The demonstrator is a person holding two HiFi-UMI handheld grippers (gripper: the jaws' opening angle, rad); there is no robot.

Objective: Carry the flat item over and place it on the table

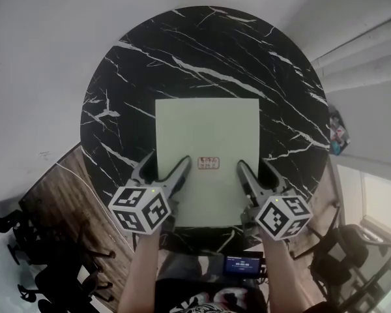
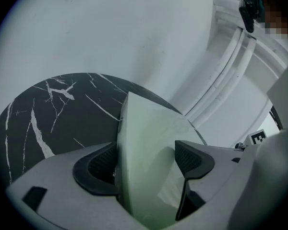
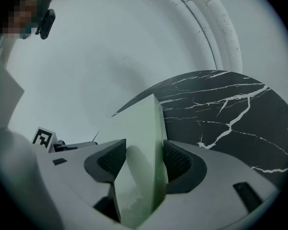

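Note:
A pale green flat board [image 1: 207, 142] lies across the round black marble table [image 1: 202, 51], with a small red and white label [image 1: 208, 163] near its front edge. My left gripper [image 1: 166, 163] is open at the board's near left corner, the board [image 2: 149, 147] lying against one jaw and clear of the other. My right gripper [image 1: 255, 168] is open at the near right corner. There the board [image 3: 144, 147] stands between the pads, close against the jaw on the table side. I cannot tell whether the board's front edge rests on the table or on the lower jaws.
The table [image 2: 53, 114] stands on a white floor. White curved steps [image 1: 365, 51] run along the right. A small colourful object [image 1: 337, 135] sits just right of the table. Dark chair bases [image 1: 45, 272] stand on wooden flooring at lower left, more chairs [image 1: 339, 259] at lower right.

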